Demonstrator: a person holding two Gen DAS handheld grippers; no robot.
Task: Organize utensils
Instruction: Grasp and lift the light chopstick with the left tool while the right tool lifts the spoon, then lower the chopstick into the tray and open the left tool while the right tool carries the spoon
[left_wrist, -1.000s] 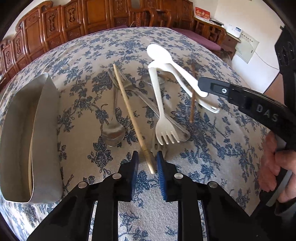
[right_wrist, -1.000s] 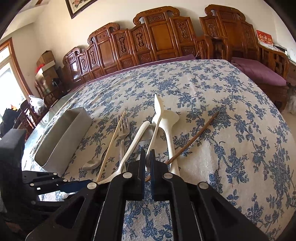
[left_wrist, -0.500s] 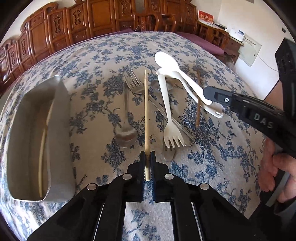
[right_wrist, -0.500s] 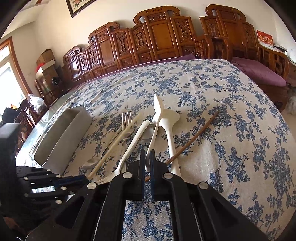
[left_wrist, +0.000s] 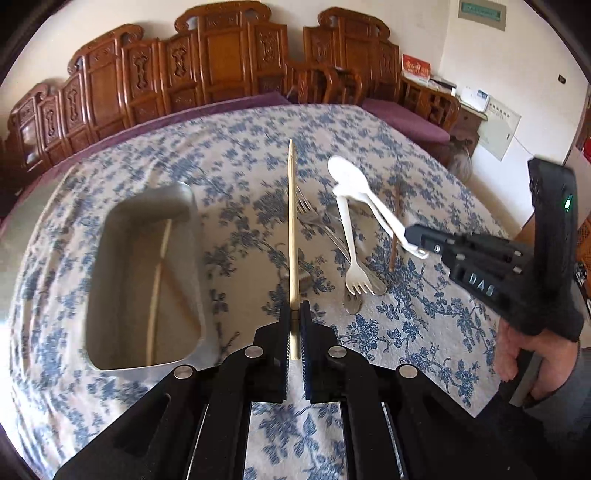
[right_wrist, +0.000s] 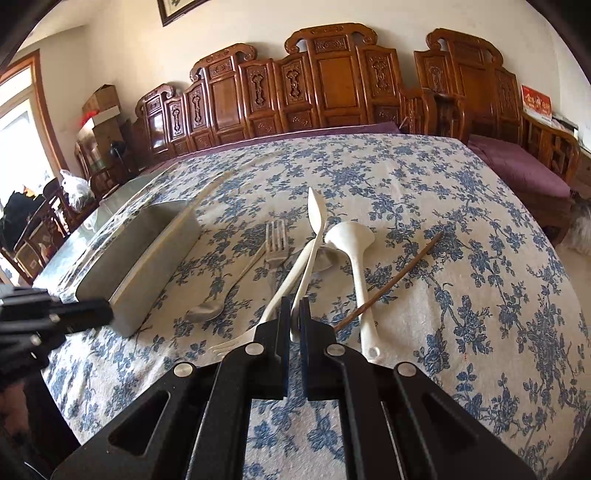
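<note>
Left wrist view: the left gripper (left_wrist: 294, 332), at bottom centre, is clenching a pale bamboo chopstick (left_wrist: 293, 229) raised over the blue-flowered tablecloth (left_wrist: 406, 332). At left, the rectangular metal tray (left_wrist: 199, 258) is holding one pale chopstick (left_wrist: 159, 280) so far. Most utensils are waiting at centre right.

Right wrist view: the right gripper (right_wrist: 293, 325) is gripping a white plastic knife (right_wrist: 312, 243) at centre. A white plastic spoon (right_wrist: 354, 251), metal fork (right_wrist: 276, 243) and dark wooden chopstick (right_wrist: 391, 280) are lying loose, so sorting seems barely begun.
</note>
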